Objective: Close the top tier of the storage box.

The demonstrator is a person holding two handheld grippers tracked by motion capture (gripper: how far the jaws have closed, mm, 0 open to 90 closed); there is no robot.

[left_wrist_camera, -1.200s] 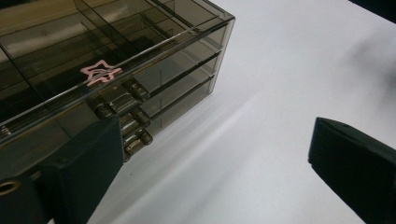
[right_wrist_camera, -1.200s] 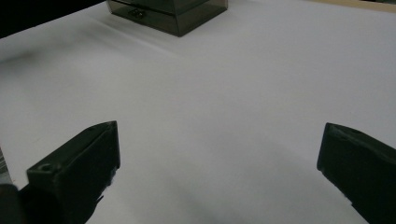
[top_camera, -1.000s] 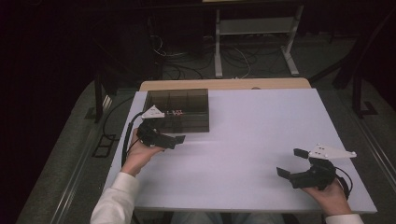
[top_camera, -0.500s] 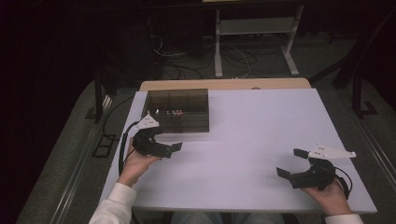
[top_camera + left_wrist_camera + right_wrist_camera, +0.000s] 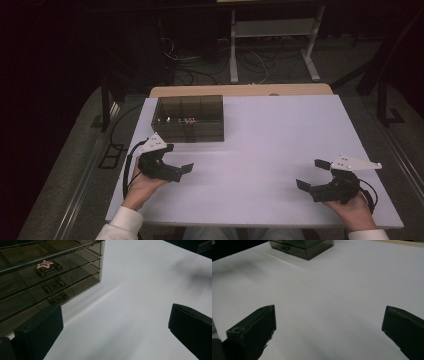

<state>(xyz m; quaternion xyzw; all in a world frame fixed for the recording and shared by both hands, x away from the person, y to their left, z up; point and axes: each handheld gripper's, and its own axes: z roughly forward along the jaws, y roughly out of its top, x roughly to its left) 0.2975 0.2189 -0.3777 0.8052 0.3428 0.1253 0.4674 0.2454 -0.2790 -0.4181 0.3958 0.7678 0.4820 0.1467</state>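
Fingers of our left gripper are spread wide w/ nothing between; same for our right gripper, near the bench front edge. Further back, the smoky drawer box sits at far left of the bench, just beyond the left gripper, not touching.

Drawer box cut off, contents indistinct
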